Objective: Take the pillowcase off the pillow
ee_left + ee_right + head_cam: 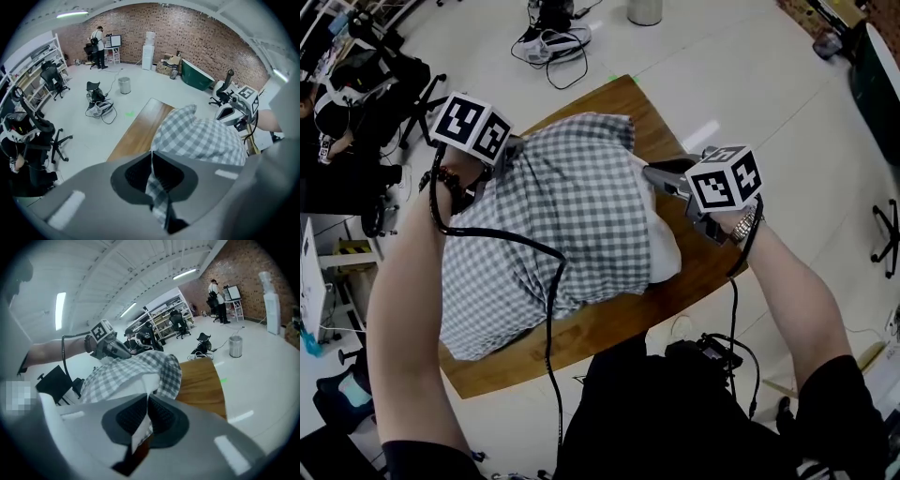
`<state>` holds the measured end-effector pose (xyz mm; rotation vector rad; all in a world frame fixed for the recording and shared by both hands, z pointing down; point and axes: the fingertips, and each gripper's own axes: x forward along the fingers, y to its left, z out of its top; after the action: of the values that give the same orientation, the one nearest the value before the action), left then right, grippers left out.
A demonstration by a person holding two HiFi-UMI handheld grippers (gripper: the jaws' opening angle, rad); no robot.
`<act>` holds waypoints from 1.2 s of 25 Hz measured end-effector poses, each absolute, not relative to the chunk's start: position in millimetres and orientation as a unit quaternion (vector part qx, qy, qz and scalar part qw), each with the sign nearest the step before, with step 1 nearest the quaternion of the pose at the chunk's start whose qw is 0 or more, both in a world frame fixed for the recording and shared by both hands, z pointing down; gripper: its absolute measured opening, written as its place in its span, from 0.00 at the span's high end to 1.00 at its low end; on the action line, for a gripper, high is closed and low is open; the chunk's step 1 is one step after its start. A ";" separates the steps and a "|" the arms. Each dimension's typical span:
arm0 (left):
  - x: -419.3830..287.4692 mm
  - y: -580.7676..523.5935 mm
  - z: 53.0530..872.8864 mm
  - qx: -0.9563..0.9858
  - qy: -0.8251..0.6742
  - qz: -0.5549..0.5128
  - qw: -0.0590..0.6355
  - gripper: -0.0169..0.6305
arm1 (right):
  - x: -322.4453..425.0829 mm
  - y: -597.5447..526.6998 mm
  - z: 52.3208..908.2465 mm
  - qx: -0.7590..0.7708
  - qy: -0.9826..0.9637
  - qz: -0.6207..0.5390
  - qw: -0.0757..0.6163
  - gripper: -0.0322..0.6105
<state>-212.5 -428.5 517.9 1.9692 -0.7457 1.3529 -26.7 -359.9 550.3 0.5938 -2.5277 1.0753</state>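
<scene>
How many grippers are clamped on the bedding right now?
2. The left gripper pinches the checked pillowcase near its far left corner; the right gripper pinches the white pillow showing at the right side. No others in view.

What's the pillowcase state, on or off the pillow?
Mostly on: the checked pillowcase covers the pillow except a white edge bared at right.

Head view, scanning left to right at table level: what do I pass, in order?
First the left claw → the checked pillowcase, which it pinches → the right claw, shut on the white pillow → the chair base on the floor at the right edge.
</scene>
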 end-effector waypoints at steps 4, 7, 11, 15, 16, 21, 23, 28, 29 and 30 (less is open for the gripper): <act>-238.8 -415.0 514.7 0.721 -0.320 0.535 0.301 0.96 | -11.1 -345.7 545.7 0.217 -0.895 0.345 0.184 0.94; -251.8 -407.6 513.6 0.710 -0.334 0.536 0.311 0.96 | 4.1 -343.0 542.3 0.229 -0.890 0.347 0.187 0.94; -273.3 -400.7 517.2 0.693 -0.351 0.540 0.325 0.96 | 21.8 -343.1 541.9 0.249 -0.881 0.350 0.200 0.94; -291.9 -391.3 526.1 0.682 -0.366 0.535 0.338 0.96 | 43.2 -343.3 552.4 0.275 -0.869 0.354 0.211 0.94; -294.4 -390.8 529.1 0.681 -0.368 0.533 0.342 0.96 | 47.6 -345.3 555.9 0.279 -0.866 0.356 0.214 0.94; -298.0 -387.0 530.8 0.692 -0.366 0.526 0.332 0.96 | 42.5 -346.9 562.5 0.291 -0.858 0.354 0.233 0.93; -293.1 -383.8 528.3 0.711 -0.358 0.521 0.309 0.96 | 34.4 -342.1 562.2 0.292 -0.858 0.352 0.234 0.93; -277.1 -388.3 519.2 0.748 -0.367 0.470 0.292 0.87 | 31.2 -346.7 561.0 0.308 -0.863 0.319 0.244 0.91; -274.9 -387.6 515.7 0.752 -0.372 0.460 0.290 0.84 | 32.4 -347.8 559.0 0.314 -0.863 0.312 0.244 0.91; -273.1 -385.7 512.1 0.757 -0.377 0.451 0.286 0.81 | 33.4 -347.5 557.2 0.319 -0.863 0.307 0.245 0.90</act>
<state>-273.1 -385.7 512.1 2.0235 -1.0071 1.2056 33.4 -347.5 557.2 0.8707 -2.3556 0.8381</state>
